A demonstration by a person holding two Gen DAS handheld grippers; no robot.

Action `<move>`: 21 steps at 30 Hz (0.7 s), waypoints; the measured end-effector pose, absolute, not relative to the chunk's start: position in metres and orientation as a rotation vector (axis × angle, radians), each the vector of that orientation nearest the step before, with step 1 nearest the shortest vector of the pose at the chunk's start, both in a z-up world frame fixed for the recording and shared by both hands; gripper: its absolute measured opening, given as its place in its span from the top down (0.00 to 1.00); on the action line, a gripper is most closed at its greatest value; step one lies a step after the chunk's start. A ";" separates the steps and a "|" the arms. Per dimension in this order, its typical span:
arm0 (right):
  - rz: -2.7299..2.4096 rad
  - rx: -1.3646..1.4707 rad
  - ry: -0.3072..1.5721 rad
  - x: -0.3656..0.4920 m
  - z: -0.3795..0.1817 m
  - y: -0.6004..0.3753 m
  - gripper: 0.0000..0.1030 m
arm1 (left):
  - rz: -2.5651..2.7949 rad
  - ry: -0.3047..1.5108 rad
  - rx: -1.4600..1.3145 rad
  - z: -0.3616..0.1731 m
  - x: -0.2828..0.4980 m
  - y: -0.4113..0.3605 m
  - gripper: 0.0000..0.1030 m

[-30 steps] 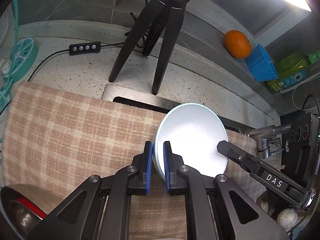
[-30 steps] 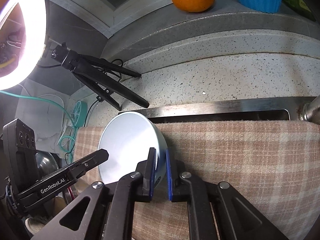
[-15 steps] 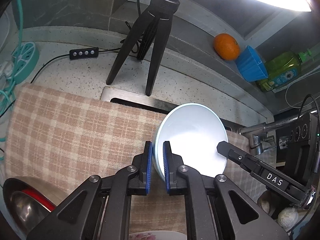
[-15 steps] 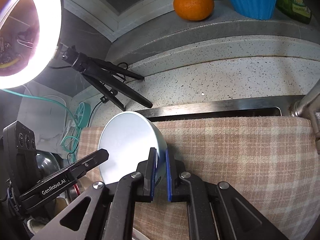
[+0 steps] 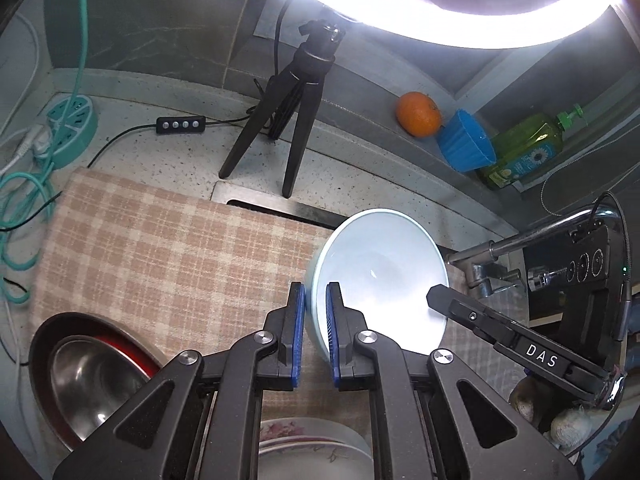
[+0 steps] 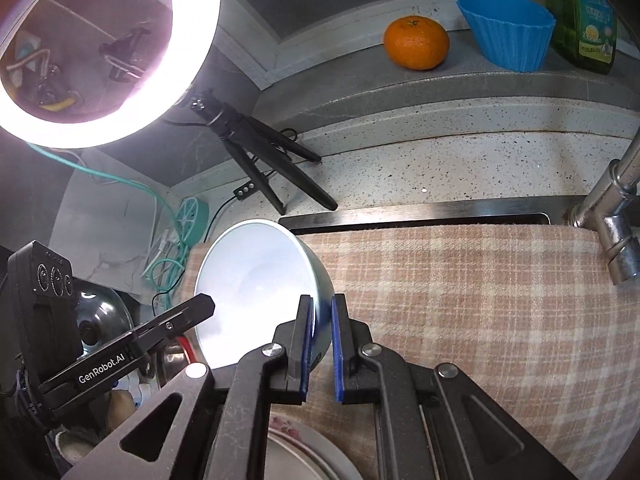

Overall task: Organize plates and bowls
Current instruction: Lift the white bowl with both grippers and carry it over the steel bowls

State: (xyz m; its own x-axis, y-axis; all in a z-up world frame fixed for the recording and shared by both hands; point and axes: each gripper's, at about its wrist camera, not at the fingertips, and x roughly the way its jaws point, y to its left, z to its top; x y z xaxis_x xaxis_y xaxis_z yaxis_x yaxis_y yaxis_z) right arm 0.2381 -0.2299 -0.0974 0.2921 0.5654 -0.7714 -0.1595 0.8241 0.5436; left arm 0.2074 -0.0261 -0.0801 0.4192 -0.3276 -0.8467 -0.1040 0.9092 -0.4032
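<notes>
The pale blue bowl [image 5: 380, 276] is gripped by both tools at once: the left gripper [image 5: 316, 336] is clamped on one side of its rim, one pad inside and one outside, and the right gripper [image 6: 322, 340] is clamped on the opposite side in the same way. The step in hand is judged to be a two-handed carry. It would be done well if both grips were kept firm and the two tools were moved together, so that the rim is neither twisted nor pulled apart, and if the bowl were kept from tipping further before it is lowered squarely onto its stack.

The bowl is held clear above the checked cloth [image 5: 160, 248], nearer the cloth's far edge, where the steel sink rim [image 5: 256, 198] shows. It is round, smooth and glossy, deep, and empty; glare from the ring light [image 6: 80, 52] is reflected inside. A flowered plate [image 5: 304, 440] can be seen below, at the cloth's near edge
</notes>
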 end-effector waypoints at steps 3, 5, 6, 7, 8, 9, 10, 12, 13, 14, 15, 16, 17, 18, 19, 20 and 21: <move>0.508 0.397 1.172 0.230 -0.089 -0.227 0.92 | -0.150 1.124 -0.432 -0.073 0.199 -0.022 0.91; 0.512 0.397 1.166 0.225 -0.084 -0.224 0.92 | -0.149 1.117 -0.438 -0.070 0.194 -0.018 0.91; 0.516 0.392 1.164 0.222 -0.082 -0.222 0.92 | -0.147 1.114 -0.440 -0.069 0.191 -0.016 0.91; 0.520 0.387 1.162 0.218 -0.079 -0.220 0.92 | -0.146 1.111 -0.442 -0.067 0.188 -0.015 0.91; 0.523 0.383 1.160 0.216 -0.077 -0.218 0.92 | -0.145 1.109 -0.445 -0.065 0.185 -0.012 0.91; 0.526 0.378 1.158 0.213 -0.075 -0.215 0.92 | -0.144 1.105 -0.448 -0.064 0.181 -0.009 0.91; 0.530 0.375 1.157 0.211 -0.073 -0.211 0.92 | -0.142 1.101 -0.448 -0.062 0.178 -0.007 0.91; 0.541 0.373 1.156 0.205 -0.069 -0.205 0.92 | -0.137 1.094 -0.451 -0.058 0.169 -0.001 0.91; 0.546 0.371 1.156 0.203 -0.067 -0.201 0.92 | -0.135 1.090 -0.450 -0.056 0.166 0.002 0.91; 0.553 0.369 1.156 0.200 -0.066 -0.197 0.92 | -0.131 1.085 -0.449 -0.054 0.161 0.006 0.91; 0.560 0.366 1.156 0.198 -0.065 -0.195 0.92 | -0.128 1.081 -0.450 -0.053 0.158 0.009 0.91; 0.568 0.360 1.156 0.195 -0.064 -0.190 0.92 | -0.125 1.078 -0.452 -0.052 0.154 0.013 0.91; 0.574 0.354 1.156 0.192 -0.064 -0.186 0.92 | -0.121 1.074 -0.454 -0.050 0.150 0.017 0.91; 0.580 0.349 1.157 0.189 -0.063 -0.181 0.92 | -0.117 1.072 -0.452 -0.049 0.146 0.021 0.91; 0.587 0.345 1.158 0.186 -0.063 -0.177 0.92 | -0.112 1.070 -0.453 -0.048 0.143 0.024 0.91; 0.593 0.343 1.159 0.183 -0.062 -0.173 0.92 | -0.107 1.070 -0.457 -0.048 0.139 0.028 0.91; 0.598 0.341 1.161 0.180 -0.062 -0.170 0.92 | -0.103 1.069 -0.460 -0.048 0.135 0.031 0.91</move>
State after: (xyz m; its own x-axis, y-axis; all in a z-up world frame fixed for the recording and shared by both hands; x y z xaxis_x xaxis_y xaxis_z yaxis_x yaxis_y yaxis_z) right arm 0.1799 -0.1698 -0.0618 0.2693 0.6019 -0.7518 -0.2630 0.7969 0.5438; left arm 0.1353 0.0314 -0.0477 0.4857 -0.3004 -0.8209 -0.1381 0.9009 -0.4114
